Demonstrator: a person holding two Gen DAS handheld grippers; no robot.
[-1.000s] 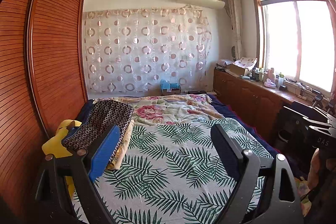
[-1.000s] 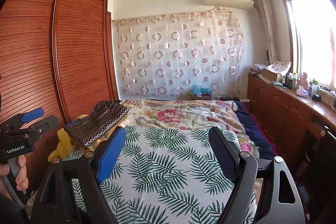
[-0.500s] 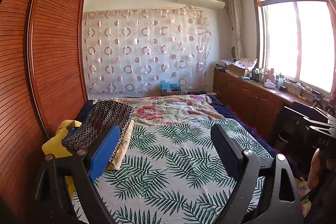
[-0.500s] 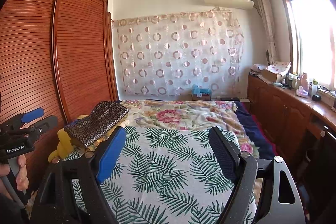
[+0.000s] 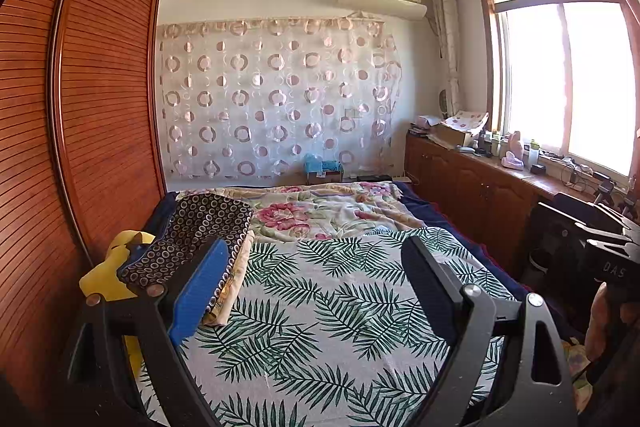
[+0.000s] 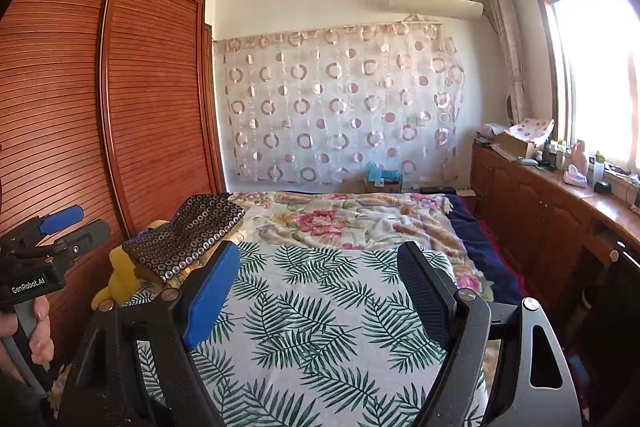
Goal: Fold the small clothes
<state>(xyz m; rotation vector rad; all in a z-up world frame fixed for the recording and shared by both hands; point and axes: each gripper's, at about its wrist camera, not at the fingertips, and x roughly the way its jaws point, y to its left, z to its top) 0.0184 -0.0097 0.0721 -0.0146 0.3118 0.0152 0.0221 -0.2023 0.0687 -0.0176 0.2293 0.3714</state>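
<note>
A folded dark garment with a ring pattern (image 5: 200, 227) lies on top of a pile at the bed's left edge; it also shows in the right wrist view (image 6: 188, 235). Below it are a beige patterned cloth (image 5: 230, 287) and a yellow piece (image 5: 104, 275). My left gripper (image 5: 316, 267) is open and empty, held above the fern-print sheet (image 5: 340, 307), just right of the pile. My right gripper (image 6: 320, 275) is open and empty above the same sheet (image 6: 312, 327). The left gripper's body shows at the left edge of the right wrist view (image 6: 36, 259).
A floral blanket (image 5: 320, 211) covers the far half of the bed. A slatted wooden wardrobe (image 5: 80, 127) stands close along the left. Wooden cabinets with clutter (image 5: 480, 179) run under the window on the right. A ring-pattern curtain (image 5: 280, 99) hangs behind.
</note>
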